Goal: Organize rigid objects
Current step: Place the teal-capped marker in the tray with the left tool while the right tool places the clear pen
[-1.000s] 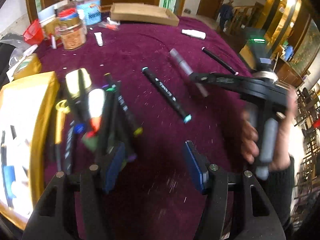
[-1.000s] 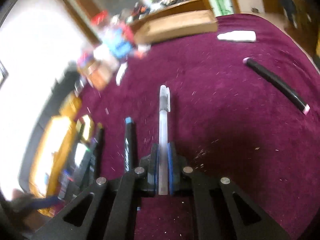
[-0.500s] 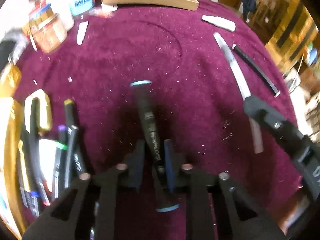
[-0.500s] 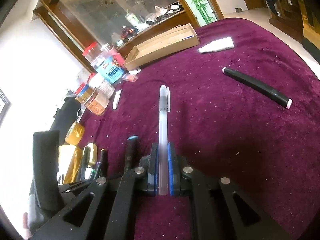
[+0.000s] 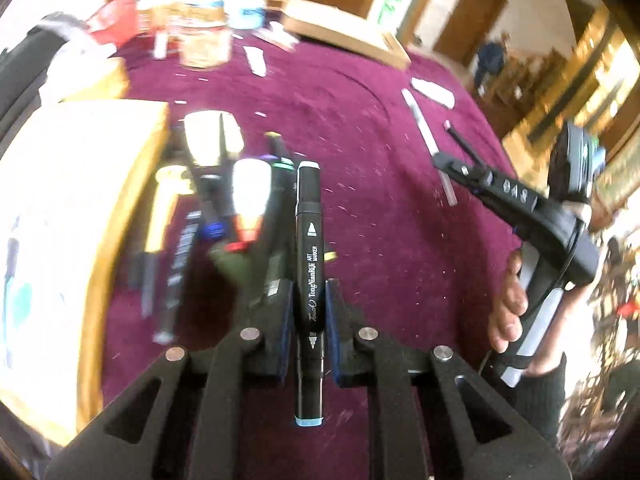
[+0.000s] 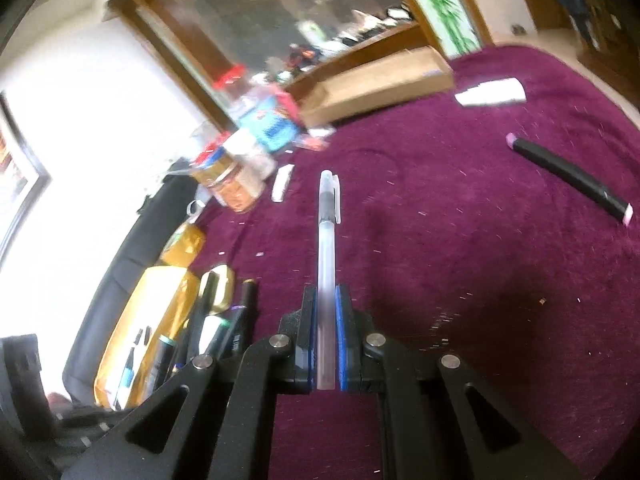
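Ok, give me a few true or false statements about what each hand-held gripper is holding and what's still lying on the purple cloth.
1. The left hand-held gripper grips a black art marker. True.
2. The right hand-held gripper is empty. False: it is shut on a clear pen.
3. A black marker with pink ends lies loose on the cloth. True.
4. The cardboard tray sits right next to the right gripper. False: it is at the far edge of the table.

Blur is smearing the pile of pens (image 5: 224,216) and the jars (image 6: 236,168); their labels are staying unreadable. The gold box (image 5: 80,208) is running off the picture's left edge.
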`<state>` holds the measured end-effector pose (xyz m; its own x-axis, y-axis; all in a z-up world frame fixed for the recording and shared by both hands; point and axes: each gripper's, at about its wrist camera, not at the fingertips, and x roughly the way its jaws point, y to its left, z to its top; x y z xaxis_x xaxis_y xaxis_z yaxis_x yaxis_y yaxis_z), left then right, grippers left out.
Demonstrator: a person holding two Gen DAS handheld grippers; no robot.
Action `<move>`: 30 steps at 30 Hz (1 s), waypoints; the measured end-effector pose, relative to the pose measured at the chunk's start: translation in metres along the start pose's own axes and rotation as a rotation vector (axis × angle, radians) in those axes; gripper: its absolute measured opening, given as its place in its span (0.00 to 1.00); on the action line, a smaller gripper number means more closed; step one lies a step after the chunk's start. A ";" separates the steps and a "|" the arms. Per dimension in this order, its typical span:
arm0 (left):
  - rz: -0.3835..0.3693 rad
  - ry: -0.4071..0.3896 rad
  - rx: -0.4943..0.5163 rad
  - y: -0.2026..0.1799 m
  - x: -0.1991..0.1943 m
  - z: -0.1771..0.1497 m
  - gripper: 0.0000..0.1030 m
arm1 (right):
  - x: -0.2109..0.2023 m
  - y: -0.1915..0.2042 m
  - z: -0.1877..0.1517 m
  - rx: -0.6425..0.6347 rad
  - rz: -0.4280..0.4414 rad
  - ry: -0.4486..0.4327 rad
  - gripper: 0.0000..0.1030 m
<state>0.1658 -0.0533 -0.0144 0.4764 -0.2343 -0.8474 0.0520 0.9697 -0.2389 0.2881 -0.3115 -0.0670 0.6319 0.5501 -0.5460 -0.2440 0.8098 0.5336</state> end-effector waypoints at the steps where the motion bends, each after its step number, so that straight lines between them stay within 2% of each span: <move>1: -0.016 -0.023 -0.024 0.009 -0.010 -0.003 0.12 | -0.002 0.008 -0.002 -0.024 -0.001 -0.004 0.07; 5: -0.053 -0.070 -0.035 0.030 -0.033 -0.010 0.12 | -0.014 0.052 -0.023 -0.042 0.065 0.003 0.07; 9: -0.040 -0.119 -0.057 0.068 -0.061 -0.010 0.12 | -0.018 0.119 -0.056 -0.066 0.153 0.033 0.07; 14: -0.003 -0.187 -0.149 0.139 -0.094 -0.009 0.12 | 0.018 0.217 -0.085 -0.163 0.257 0.142 0.07; 16: 0.020 -0.207 -0.184 0.170 -0.102 -0.011 0.12 | 0.040 0.249 -0.095 -0.196 0.269 0.192 0.07; 19: 0.058 -0.220 -0.239 0.217 -0.103 -0.015 0.12 | 0.069 0.283 -0.109 -0.248 0.257 0.249 0.08; 22: 0.082 -0.195 -0.285 0.255 -0.090 -0.014 0.12 | 0.101 0.312 -0.123 -0.296 0.225 0.309 0.08; 27: 0.123 -0.133 -0.289 0.283 -0.063 -0.020 0.12 | 0.149 0.336 -0.134 -0.371 0.109 0.366 0.08; 30: 0.129 -0.097 -0.275 0.295 -0.052 -0.020 0.12 | 0.167 0.337 -0.140 -0.388 0.074 0.410 0.08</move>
<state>0.1383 0.2441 -0.0502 0.5457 -0.0897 -0.8332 -0.2476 0.9326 -0.2626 0.2083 0.0818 -0.0685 0.2843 0.5793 -0.7639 -0.5783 0.7391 0.3454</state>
